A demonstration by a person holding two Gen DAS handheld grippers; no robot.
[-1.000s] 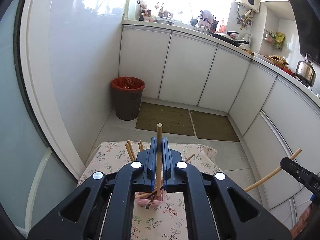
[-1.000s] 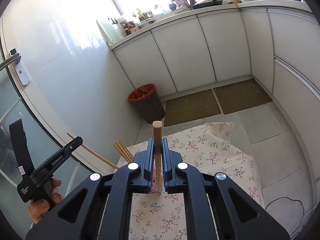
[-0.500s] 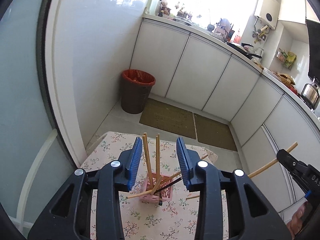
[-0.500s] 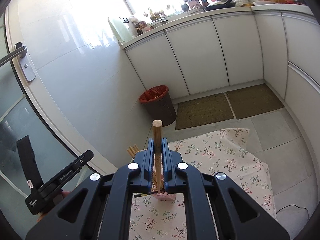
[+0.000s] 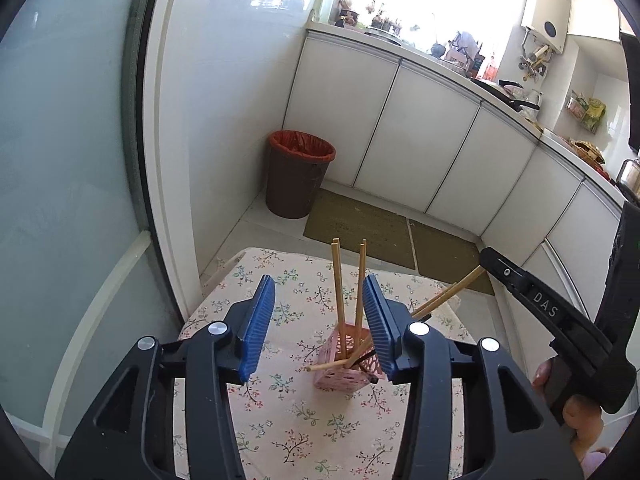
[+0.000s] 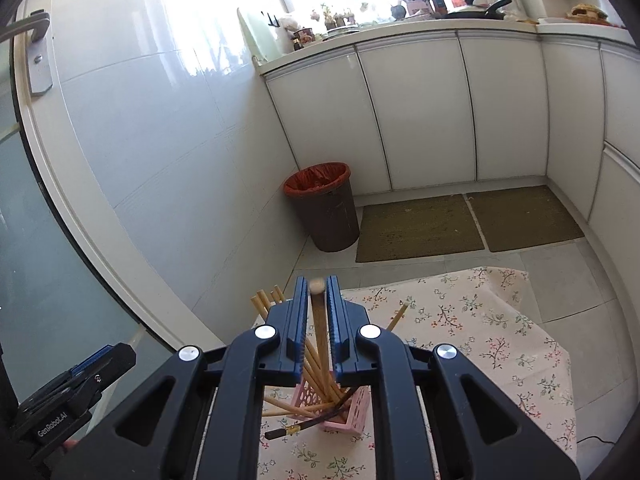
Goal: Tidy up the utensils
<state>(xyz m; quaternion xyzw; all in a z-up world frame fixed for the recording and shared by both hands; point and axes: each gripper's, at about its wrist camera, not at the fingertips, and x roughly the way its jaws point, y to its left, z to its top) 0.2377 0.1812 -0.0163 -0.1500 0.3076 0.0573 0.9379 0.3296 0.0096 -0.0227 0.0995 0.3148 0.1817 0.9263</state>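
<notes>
1. A pink lattice holder (image 5: 343,364) stands on the floral tablecloth (image 5: 288,432) with several wooden chopsticks (image 5: 338,280) already in it. Two stand near upright, others lean; one pale stick and a dark-handled utensil (image 6: 304,426) poke out low over the rim.
2. Left gripper (image 5: 320,320): jaws have just been opening and now stand wide apart, nothing pressed between the pads. The upright chopsticks show in the gap, free of both pads.
3. Right gripper (image 6: 317,322): jaws have just begun to part, gap narrow, a round-tipped wooden stick (image 6: 318,312) between them. Its lower end reaches down into the holder. Pads look just clear of it, though the margin is slim, so prob. mid-release.
4. Judged progress: most sticks in; the right-hand stick is about delivered. No loose utensils visible on the cloth; left to do looks like tidying the leaners.
5. Pose: both grippers tilt down toward the holder from the near side, left one hovering above and behind it, right one directly over it. A person's fingers (image 5: 580,416) show on the right tool's handle.
</notes>
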